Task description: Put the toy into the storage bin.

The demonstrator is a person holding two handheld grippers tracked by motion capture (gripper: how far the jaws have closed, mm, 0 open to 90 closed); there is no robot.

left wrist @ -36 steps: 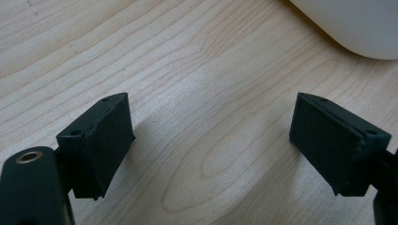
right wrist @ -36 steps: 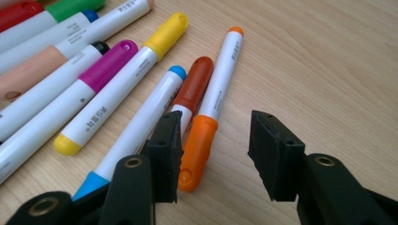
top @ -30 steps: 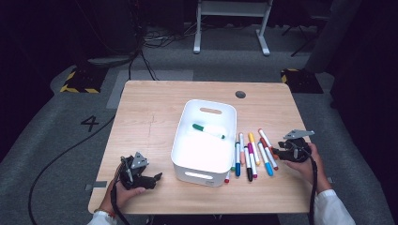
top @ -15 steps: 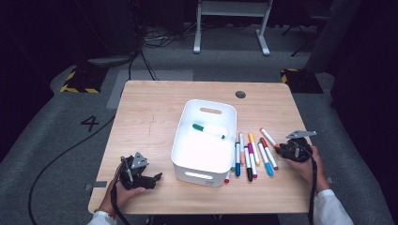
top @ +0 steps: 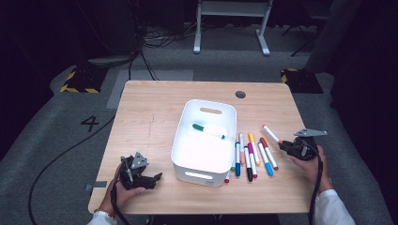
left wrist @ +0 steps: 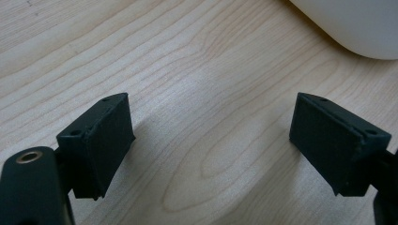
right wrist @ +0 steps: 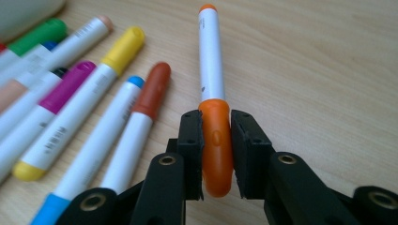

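At the lower centre of the right gripper view, the right gripper (right wrist: pixel 217 154) has its two black jaws pinching the orange cap of the orange marker (right wrist: pixel 212 75); the jaws have just been closing, with that cap between them. The marker's white barrel runs from the jaws toward the top of the frame, ending in an orange tip, and it lies on the table (right wrist: pixel 328 70). To its left in that view lie a brown-capped marker (right wrist: pixel 141 117), a blue-tipped marker (right wrist: pixel 101 154), a yellow marker (right wrist: pixel 75 103) and a magenta-capped marker (right wrist: pixel 42 112), side by side and fanned toward the upper left.

In the high view the right gripper (top: pixel 287 146) sits at the right of the frame, held in the person's right hand (top: pixel 309 164), with the orange marker (top: pixel 271 133) slanting up-left from it, just right of the marker row.

In the left gripper view the left gripper (left wrist: pixel 211 140) has its jaws spread wide with bare wood between them; a corner of the white bin (left wrist: pixel 356 28) shows at the upper right. In the high view the left gripper (top: pixel 152 179) is at the lower left of the table, near the bin (top: pixel 187 159) but apart from it. A green marker (top: pixel 209 131) lies inside the bin.
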